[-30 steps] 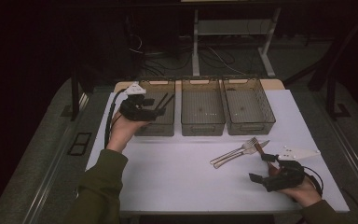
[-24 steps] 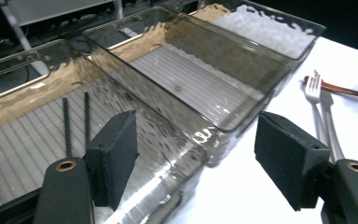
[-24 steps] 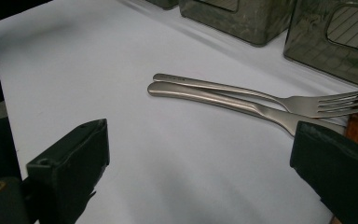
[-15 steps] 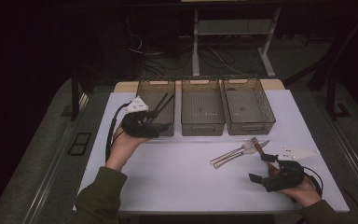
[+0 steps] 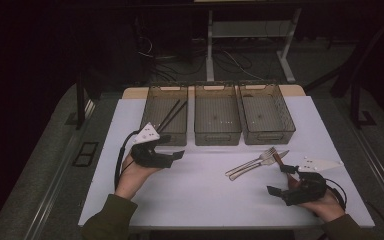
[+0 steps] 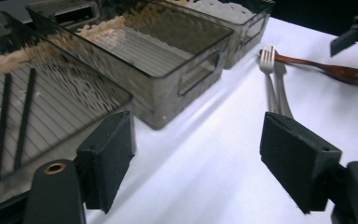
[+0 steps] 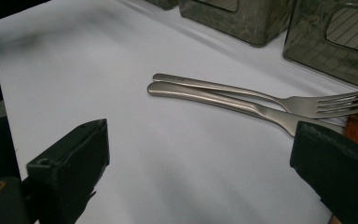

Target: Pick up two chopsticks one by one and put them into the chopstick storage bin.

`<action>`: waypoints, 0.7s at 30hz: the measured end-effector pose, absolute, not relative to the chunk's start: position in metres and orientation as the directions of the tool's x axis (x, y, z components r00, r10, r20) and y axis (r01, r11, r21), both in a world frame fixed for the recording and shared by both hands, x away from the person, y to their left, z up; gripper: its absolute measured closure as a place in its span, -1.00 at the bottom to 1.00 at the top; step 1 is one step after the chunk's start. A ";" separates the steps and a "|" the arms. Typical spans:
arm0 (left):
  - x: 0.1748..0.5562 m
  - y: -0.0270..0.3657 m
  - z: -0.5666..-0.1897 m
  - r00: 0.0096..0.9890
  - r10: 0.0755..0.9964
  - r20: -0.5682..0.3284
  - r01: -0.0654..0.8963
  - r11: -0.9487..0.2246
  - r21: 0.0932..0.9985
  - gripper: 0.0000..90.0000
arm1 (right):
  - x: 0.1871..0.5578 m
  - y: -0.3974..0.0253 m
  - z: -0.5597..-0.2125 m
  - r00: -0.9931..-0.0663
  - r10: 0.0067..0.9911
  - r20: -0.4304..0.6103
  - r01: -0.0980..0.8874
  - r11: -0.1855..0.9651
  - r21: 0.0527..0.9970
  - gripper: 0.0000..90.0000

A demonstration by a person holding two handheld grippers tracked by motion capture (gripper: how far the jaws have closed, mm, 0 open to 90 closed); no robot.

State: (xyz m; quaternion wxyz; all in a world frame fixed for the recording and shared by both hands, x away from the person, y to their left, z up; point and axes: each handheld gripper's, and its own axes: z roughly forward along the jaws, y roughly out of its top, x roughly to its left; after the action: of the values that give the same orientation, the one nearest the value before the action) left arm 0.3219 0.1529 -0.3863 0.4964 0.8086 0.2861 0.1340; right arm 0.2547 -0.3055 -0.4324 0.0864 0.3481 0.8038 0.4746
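A steel fork (image 5: 260,157) and knife (image 5: 250,169) lie side by side on the white table (image 5: 205,190), with a wooden spoon (image 5: 278,160) just right of them. My right gripper (image 5: 280,180) rests open on the table right of the cutlery; in the right gripper view the fork (image 7: 261,95) and knife (image 7: 214,100) lie beyond its spread jaws. My left gripper (image 5: 172,148) is held open in front of the left bin (image 5: 170,86), where two black chopsticks (image 5: 170,114) lie. The left gripper view shows the chopsticks (image 6: 14,121) at left and the fork (image 6: 267,70) and spoon (image 6: 328,70) far right.
Three clear plastic bins stand in a row at the back of the table: the left one, a middle bin (image 5: 217,136) and a right bin (image 5: 270,136), both with nothing inside. Table edges drop to a dark floor with cables behind.
My left gripper has drawn back from over the left bin toward the person and lowered in front of it. The right gripper and the cutlery have not moved.
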 end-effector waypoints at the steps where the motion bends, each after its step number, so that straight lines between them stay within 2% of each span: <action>1: 0.319 0.153 -0.388 0.803 0.592 -0.069 0.328 -0.342 0.880 -0.50 | 0.255 -0.306 -0.432 -0.741 0.643 0.193 0.479 0.306 0.823 -0.91; 6: 0.303 0.154 -0.398 0.809 0.586 -0.049 0.312 -0.356 0.881 -0.58 | 0.255 -0.306 -0.431 -0.737 0.647 0.195 0.482 0.301 0.823 -0.91; 21: 0.265 0.149 -0.429 0.849 0.522 -0.074 0.315 -0.389 0.866 -0.76 | 0.259 -0.319 -0.428 -0.692 0.699 0.180 0.515 0.303 0.802 -0.87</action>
State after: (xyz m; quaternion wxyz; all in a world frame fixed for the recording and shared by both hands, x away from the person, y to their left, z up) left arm 0.2647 0.1488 -0.4290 0.4913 0.8267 0.2532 0.1056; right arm 0.2588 -0.3186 -0.4278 0.1015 0.3789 0.8008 0.4527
